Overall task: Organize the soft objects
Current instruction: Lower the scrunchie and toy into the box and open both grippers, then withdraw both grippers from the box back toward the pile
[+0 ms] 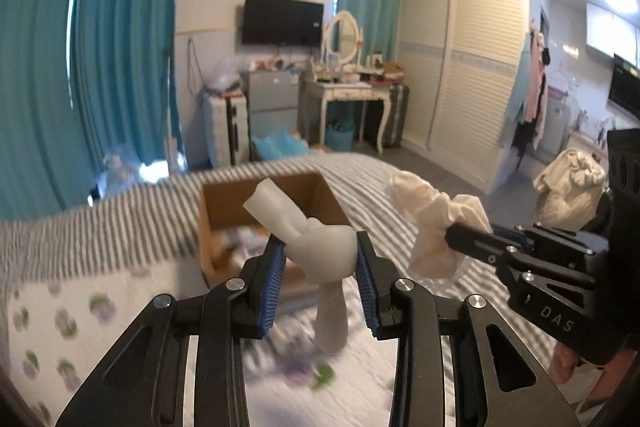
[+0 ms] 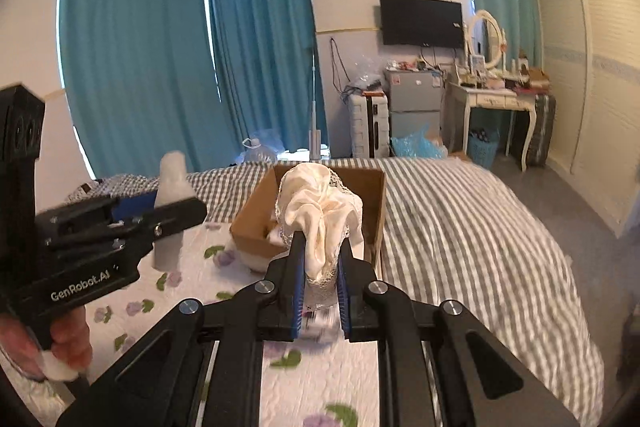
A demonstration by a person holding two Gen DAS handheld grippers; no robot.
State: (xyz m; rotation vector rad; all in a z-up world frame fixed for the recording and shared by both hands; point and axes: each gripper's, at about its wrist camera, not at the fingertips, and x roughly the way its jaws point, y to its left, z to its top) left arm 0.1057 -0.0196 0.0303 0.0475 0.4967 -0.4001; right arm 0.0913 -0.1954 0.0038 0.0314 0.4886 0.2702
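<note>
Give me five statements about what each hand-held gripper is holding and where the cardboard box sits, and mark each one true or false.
1. The left hand-held gripper is shut on a pale knotted soft item. True.
2. The right hand-held gripper is open, with nothing in it. False: it is shut on a cream lacy cloth.
3. The cardboard box stands open on the bed. True.
4. The box is closed with tape. False: its top is open and pale items show inside.
5. Both held items lie at the bottom of the box. False: both are held in the air on the near side of the box.
</note>
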